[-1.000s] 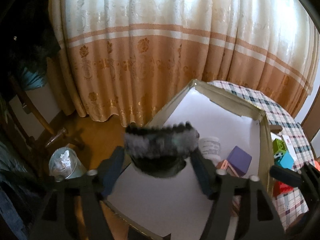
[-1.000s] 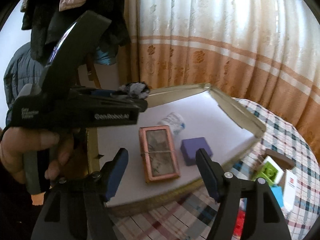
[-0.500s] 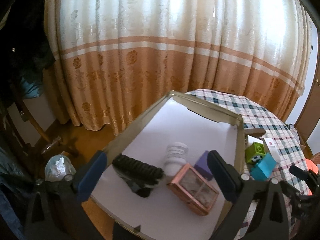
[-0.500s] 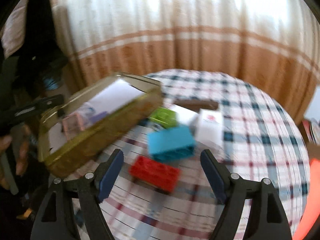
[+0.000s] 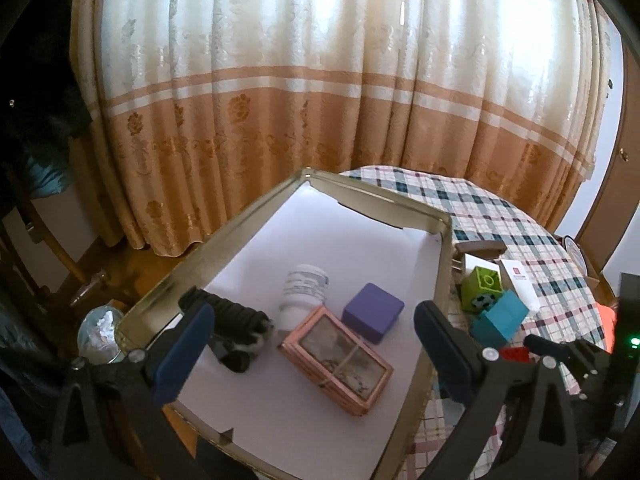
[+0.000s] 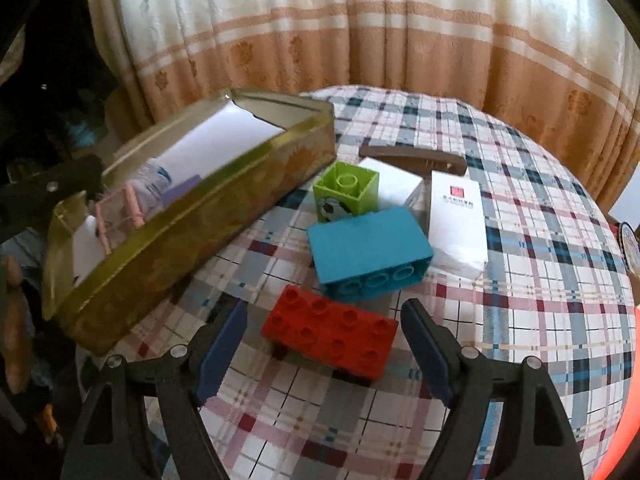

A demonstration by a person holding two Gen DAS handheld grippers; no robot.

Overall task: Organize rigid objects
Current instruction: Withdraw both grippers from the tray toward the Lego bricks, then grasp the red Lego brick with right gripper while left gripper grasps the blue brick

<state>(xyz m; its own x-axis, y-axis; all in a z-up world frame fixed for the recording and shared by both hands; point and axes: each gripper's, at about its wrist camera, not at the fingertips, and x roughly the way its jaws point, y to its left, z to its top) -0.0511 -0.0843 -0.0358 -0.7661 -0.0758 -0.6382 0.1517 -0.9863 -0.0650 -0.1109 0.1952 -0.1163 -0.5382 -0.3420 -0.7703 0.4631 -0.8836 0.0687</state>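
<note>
Showing black roller (image 5: 232,316) left-only | red brick (image 6: 330,330) unobstructed right | both claws spread, empty

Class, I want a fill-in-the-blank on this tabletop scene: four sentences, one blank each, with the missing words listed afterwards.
1. The purple cube lies inside the gold ____.
2. The brick nearest the right gripper, between its open fingers, is ____ in colour.
3. The green block stands on a ____-patterned tablecloth.
4. The blue brick lies on its side, touching the white ____ beside it.

Missing words: tin; red; checked; box
</note>
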